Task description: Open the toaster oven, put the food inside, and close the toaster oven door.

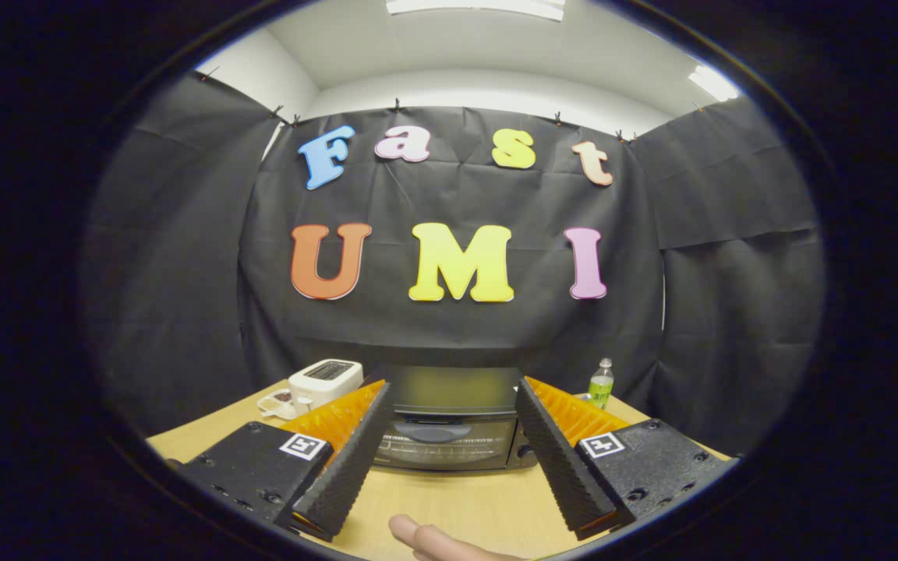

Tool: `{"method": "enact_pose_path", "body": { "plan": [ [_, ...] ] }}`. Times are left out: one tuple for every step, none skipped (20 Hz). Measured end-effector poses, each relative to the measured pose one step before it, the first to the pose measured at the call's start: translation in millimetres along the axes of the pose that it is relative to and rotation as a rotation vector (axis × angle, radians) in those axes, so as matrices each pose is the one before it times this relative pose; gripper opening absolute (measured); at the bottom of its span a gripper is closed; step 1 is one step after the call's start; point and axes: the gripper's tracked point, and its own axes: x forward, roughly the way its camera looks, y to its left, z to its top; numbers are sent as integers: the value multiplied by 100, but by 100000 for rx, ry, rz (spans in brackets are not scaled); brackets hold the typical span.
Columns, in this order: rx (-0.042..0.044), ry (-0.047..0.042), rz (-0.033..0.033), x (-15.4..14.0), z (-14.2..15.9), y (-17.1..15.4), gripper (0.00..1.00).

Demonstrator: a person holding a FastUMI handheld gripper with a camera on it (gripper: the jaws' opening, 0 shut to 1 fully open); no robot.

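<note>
Worktop (457, 499): light wood.
Toaster oven (449, 425): at rear centre, door closed.
White toaster (326, 380): rear left (small dish (277, 403) just beside it).
Bottle (601, 383): rear right, upright.

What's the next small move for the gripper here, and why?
Probably ease the gripper forward and down toward the handle on the toaster oven. Its door looks shut, and the fingers are spread open with nothing between them, the oven framed just beyond them on the table.

A recording booth set up in an office-like room: black cloth walls (184, 257) clipped around a wooden surface (464, 499), white ceiling with strip lights (476, 8) above, beyond the wide-spread gripper (449, 460).
</note>
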Motion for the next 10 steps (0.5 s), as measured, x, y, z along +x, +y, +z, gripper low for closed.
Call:
{"method": "enact_pose_path", "body": {
  "plan": [
    [-581,923,-806,1253,-903,-93,100],
    [146,1739,78,1214,-894,157,100],
    [631,2410,732,1323,-1090,285,100],
    [712,2571,523,1297,-999,220,100],
    [779,2579,464,1185,-1015,-15,100],
    [1091,2215,704,1136,-902,88,100],
    [1614,2019,216,1100,-810,-76,100],
    [1495,1829,-114,989,-660,-90,100],
    [809,1317,281,901,-628,12,100],
    [872,661,462,873,-326,159,100]
  ]
}}
